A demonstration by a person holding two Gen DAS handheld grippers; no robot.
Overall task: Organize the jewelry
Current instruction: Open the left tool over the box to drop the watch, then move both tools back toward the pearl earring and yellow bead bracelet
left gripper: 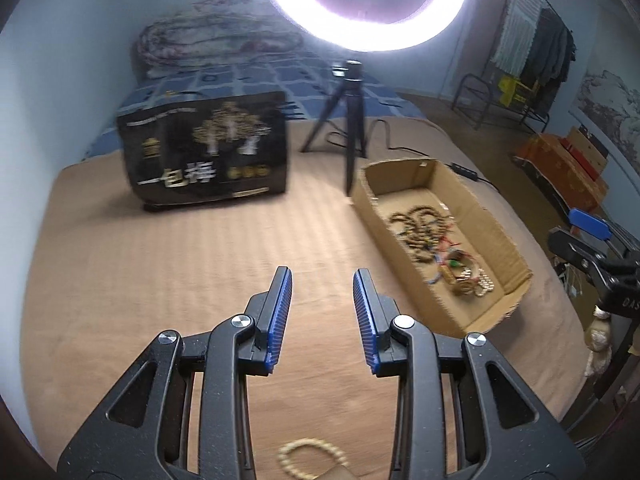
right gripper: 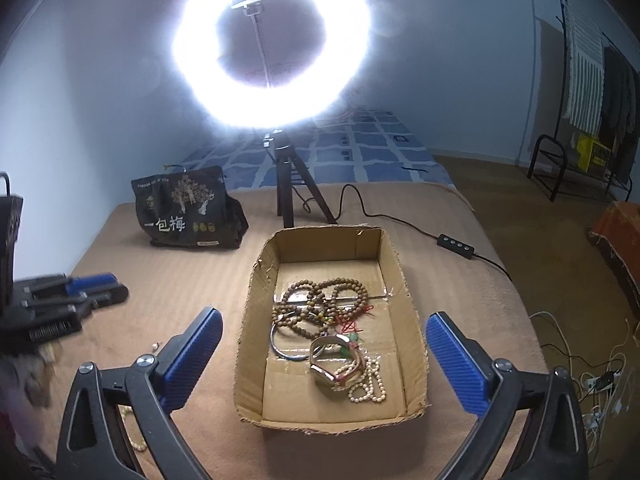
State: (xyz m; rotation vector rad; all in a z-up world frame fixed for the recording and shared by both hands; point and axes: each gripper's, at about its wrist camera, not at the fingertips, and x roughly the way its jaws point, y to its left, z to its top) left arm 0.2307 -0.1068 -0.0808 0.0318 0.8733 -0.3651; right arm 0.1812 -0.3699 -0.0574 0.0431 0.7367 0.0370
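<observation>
Bedroom setting: a tan blanket (right gripper: 168, 264) covers the working surface, with a ring light (right gripper: 272, 44) on its tripod at the upper centre of the right wrist view.

Jewelry sits in a shallow cardboard box (right gripper: 412, 320) at the centre of that view. Inside I note a long strand of brown wooden beads (right gripper: 320, 300) toward the far end, a metal bangle (right gripper: 280, 344) at the left wall, and a pale bead bracelet (right gripper: 368, 388) with a watch-like piece toward the near end. The box's long axis runs away from me, bottom to top of the frame.

One item is outstanding: a cream bead bracelet (left gripper: 308, 454) lies loose on the blanket at the bottom edge of the left wrist view, below and behind my left gripper (left gripper: 322, 280). The box lies to the right of it in that view.

My right gripper (right gripper: 324, 340) hangs over the box, tilted downward, jaws spread to either side of it and holding nothing; the pads touch neither box nor contents. My left gripper's jaws stand partly apart with only bare blanket between them.

Judgement: the left hand is nearer the loose bracelet, which sits close under the tool, so that hand would need to draw back toward the bottom of the frame and pitch down.

A black printed bag (left gripper: 208, 152) stands at upper left, clear of the work.
</observation>
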